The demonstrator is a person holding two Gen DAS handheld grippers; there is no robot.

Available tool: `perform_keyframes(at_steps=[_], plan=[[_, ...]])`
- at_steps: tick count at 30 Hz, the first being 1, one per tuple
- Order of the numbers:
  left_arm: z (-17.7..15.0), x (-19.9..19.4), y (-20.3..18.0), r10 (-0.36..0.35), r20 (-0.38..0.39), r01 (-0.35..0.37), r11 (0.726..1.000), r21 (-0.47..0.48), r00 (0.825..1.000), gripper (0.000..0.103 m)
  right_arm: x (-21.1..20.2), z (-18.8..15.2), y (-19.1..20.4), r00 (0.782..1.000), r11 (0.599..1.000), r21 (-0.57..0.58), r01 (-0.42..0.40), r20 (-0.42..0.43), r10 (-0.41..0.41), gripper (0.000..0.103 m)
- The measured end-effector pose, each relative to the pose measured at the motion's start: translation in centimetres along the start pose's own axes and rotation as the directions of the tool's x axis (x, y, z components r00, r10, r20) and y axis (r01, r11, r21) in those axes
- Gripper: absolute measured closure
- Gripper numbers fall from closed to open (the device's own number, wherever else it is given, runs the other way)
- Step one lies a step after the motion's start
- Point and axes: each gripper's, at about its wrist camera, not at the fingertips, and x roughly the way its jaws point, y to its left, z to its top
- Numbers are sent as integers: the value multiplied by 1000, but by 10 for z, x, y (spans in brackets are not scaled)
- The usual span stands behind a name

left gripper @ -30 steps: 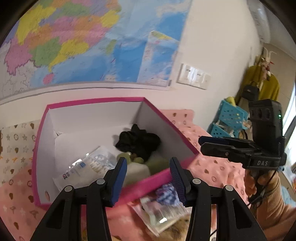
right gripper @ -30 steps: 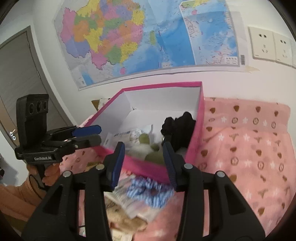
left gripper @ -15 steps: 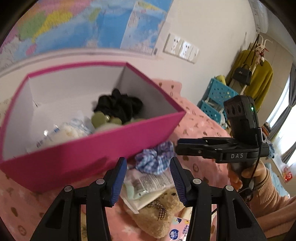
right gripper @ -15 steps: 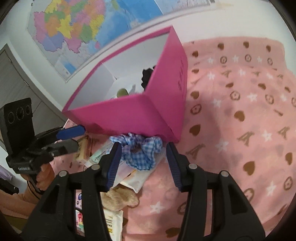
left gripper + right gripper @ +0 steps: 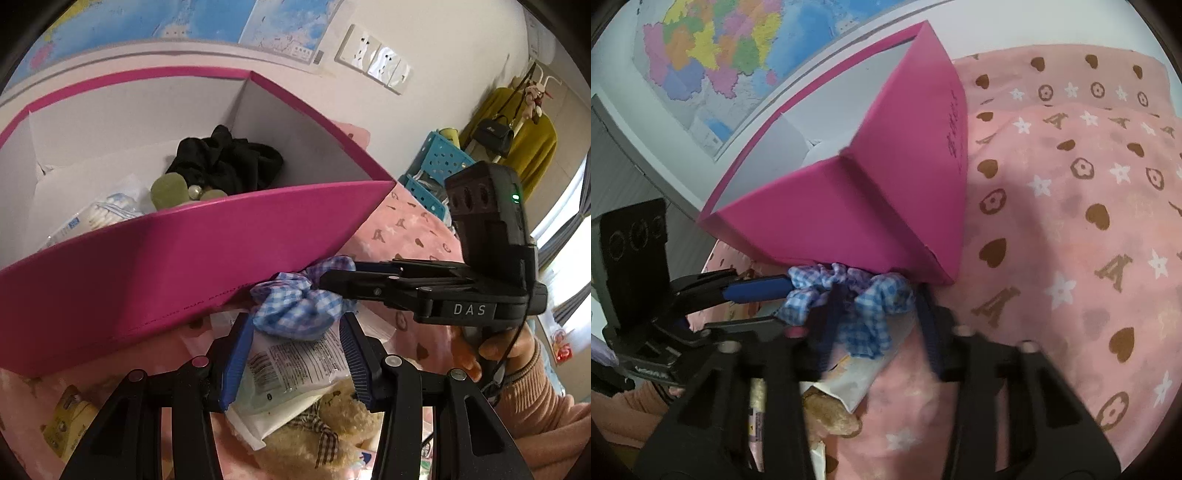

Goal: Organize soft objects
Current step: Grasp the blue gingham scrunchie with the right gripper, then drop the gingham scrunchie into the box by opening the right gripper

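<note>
Against the near wall of the pink box [image 5: 155, 266], on the pink bedspread [image 5: 1071, 229], lay the blue gingham scrunchie [image 5: 301, 306]. We had our right gripper [image 5: 875, 325] around it, jaws just closing in from either side; the blur kept us from telling whether the pads already pressed the cloth. Our left gripper [image 5: 293, 363] hung partly open over a clear plastic packet [image 5: 291, 369], touching nothing we could make out. Under the packet sat a tan teddy bear [image 5: 332, 432]. Inside the box we saw a black scrunchie [image 5: 225, 162] and a green plush toy [image 5: 168, 188].
</note>
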Motion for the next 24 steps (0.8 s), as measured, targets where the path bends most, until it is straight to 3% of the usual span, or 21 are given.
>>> perform_keyframes(at_steps=[5,11,13,24], plan=[[2,2,3,-22,-1,22,1000,-16,1000,54,-8,-5,8,1000,999,-44,17,26,-16,90],[1,-1,-1,-46,5,46,999,-12,999,54,-34,-8,23,996,997,-79,-14,83,20,91],[2,-2,-4,-60,9,60,998,-8,998,59,-43,-8,29,994,995,-94,-20,104,30,91],[9,-51,-33,-51,134,39,995,88,990,63,-85,4,75,975,975,-217,-43,203,88,91]])
